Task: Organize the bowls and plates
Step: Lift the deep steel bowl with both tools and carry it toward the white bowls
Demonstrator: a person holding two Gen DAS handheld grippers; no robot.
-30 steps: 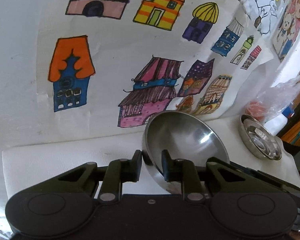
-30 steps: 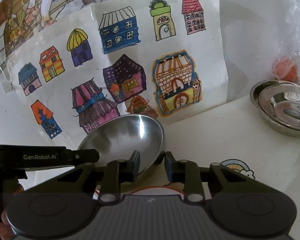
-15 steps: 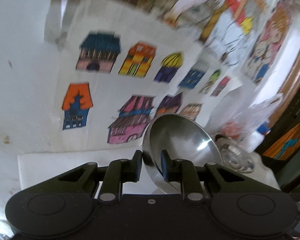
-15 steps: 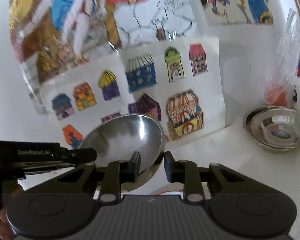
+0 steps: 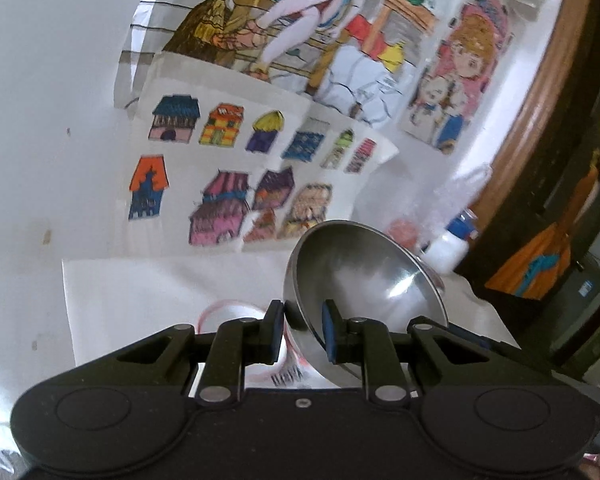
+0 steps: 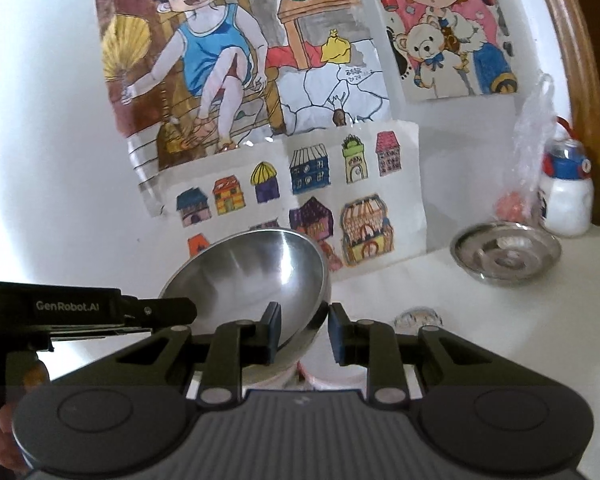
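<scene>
Both grippers are on the same steel bowl. The left gripper is pinching its rim, and the right gripper straddles the opposite rim with its jaws a bit apart. The bowl's tilted, up off the white table, left of the stacked steel dishes near the white bottle.

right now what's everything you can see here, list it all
bowl: one, silver, lifted and tilted, rim in both grippers
stacked dishes: silver, on the table's far right
table: one, white
bottle: one, white with blue top, behind the dishes
plastic bag: one, clear, beside the bottle
drawings: several, coloured, on the wall
left gripper: black, clamped on the rim
right gripper: black, around the opposite rim
</scene>
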